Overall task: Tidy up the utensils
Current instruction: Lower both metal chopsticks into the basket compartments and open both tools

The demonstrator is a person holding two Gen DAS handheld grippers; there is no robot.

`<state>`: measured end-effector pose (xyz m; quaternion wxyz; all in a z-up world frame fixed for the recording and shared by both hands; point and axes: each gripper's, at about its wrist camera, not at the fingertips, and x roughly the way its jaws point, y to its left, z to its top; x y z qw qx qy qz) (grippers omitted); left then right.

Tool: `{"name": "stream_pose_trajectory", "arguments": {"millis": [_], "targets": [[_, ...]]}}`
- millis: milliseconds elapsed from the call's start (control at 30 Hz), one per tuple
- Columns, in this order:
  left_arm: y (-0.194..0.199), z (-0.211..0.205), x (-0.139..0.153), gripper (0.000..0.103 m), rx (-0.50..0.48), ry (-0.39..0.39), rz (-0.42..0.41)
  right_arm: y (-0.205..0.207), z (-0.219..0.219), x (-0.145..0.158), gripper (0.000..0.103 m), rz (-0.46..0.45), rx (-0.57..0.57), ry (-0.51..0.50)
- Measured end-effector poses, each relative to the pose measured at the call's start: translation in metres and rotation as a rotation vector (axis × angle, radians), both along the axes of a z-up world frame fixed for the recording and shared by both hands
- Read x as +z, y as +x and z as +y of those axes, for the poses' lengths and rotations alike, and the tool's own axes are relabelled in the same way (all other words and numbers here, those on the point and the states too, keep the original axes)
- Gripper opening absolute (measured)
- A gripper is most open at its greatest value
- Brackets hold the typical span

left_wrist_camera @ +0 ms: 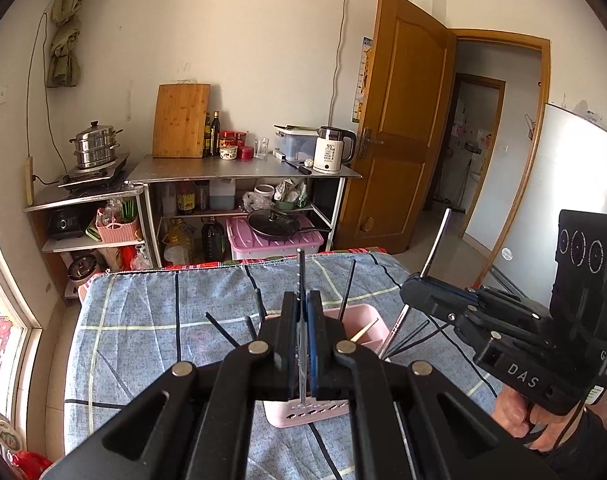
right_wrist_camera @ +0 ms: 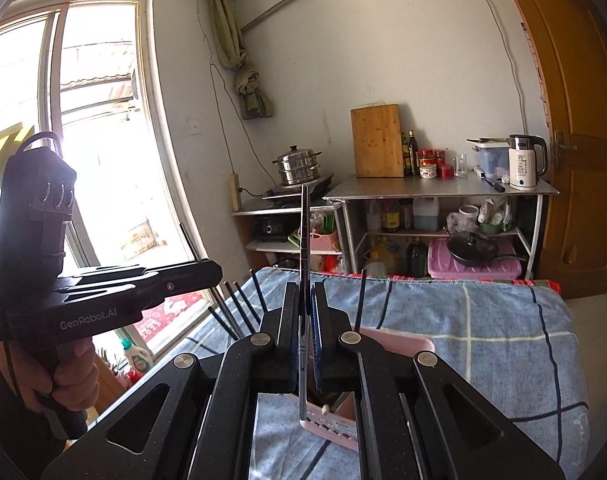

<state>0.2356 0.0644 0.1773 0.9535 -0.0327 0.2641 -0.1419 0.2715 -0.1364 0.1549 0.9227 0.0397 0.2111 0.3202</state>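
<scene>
A pink utensil holder (left_wrist_camera: 357,322) stands on the blue checked tablecloth (left_wrist_camera: 143,320), under both grippers. My left gripper (left_wrist_camera: 302,304) is shut on a thin dark metal utensil (left_wrist_camera: 300,272) held upright over the holder. My right gripper (right_wrist_camera: 304,300) is shut on a silver metal utensil handle (right_wrist_camera: 304,232), also upright over the holder (right_wrist_camera: 399,346). Several black chopsticks (left_wrist_camera: 347,290) stick up around the holder, and they also show in the right wrist view (right_wrist_camera: 239,308). The right gripper appears in the left wrist view (left_wrist_camera: 415,286), and the left gripper in the right wrist view (right_wrist_camera: 207,274).
Beyond the table stand metal shelves (left_wrist_camera: 243,170) with a cutting board (left_wrist_camera: 180,120), bottles, jars and a kettle (left_wrist_camera: 331,150). A steamer pot (left_wrist_camera: 95,146) sits on a hob at left. A wooden door (left_wrist_camera: 399,120) is at right, a window (right_wrist_camera: 83,140) at left.
</scene>
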Motion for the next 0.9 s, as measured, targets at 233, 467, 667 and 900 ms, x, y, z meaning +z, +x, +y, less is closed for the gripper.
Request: {"name": "stream_pose_trajectory", "arguments": {"millis": [233,467,667,900], "targets": [[0.018,0.001,-0.011,0.005,-0.001,-0.006,0.015,0.033,0.004,-0.018,0.005,0.033,-0.01,0.0],[0.028,0.0,-0.031,0.005,-0.014,-0.015,0.048,0.042,0.007,-0.036,0.005,0.077,-0.009,-0.015],[0.033,-0.007,-0.051,0.005,-0.028,-0.001,0.102,0.041,0.012,-0.05,0.005,0.108,0.008,-0.056],[0.037,-0.013,-0.068,0.005,-0.031,0.027,0.158,0.043,0.013,-0.059,0.005,0.146,0.021,-0.096]]}}
